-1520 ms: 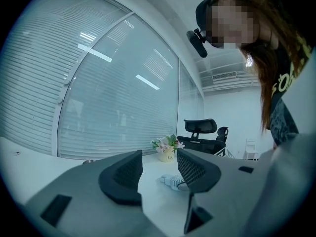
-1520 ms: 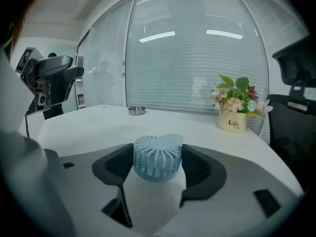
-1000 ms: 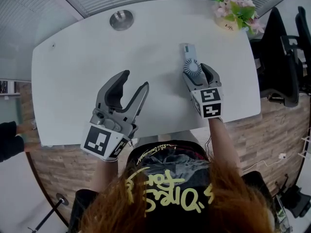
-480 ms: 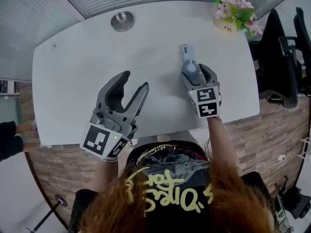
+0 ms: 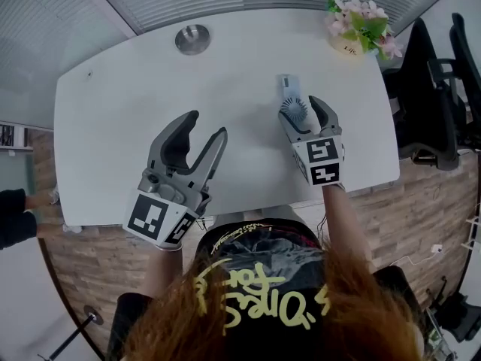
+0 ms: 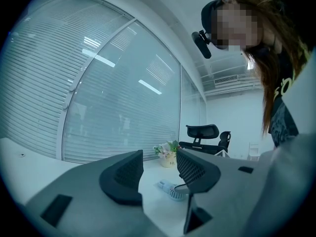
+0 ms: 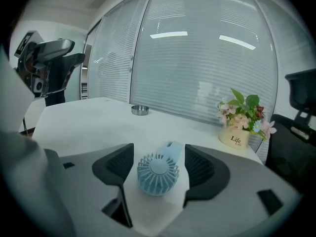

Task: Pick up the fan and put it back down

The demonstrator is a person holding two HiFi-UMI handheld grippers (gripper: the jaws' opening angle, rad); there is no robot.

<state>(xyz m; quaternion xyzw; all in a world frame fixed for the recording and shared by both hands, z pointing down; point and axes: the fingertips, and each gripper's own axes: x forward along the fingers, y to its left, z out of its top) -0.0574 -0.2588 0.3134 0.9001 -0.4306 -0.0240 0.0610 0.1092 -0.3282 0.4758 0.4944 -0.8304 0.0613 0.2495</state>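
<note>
A small pale-blue hand fan (image 5: 294,108) lies on the white table (image 5: 135,96), its round grille towards me and its handle (image 5: 288,86) pointing away. My right gripper (image 5: 303,111) stands open around the grille. In the right gripper view the fan (image 7: 158,174) sits between the two dark pads (image 7: 120,166) with a thin gap on each side. My left gripper (image 5: 207,126) hovers open and empty over the table's near middle. In the left gripper view the fan (image 6: 171,188) shows small between the jaws.
A pot of pink flowers (image 5: 355,22) stands at the table's far right corner. A round metal dish (image 5: 192,39) sits near the far edge. Black office chairs (image 5: 428,89) stand to the right of the table. Blinds run along the window behind.
My right gripper has risen a little around the fan's head, while the fan stays lying on the table. The left gripper has kept still.
</note>
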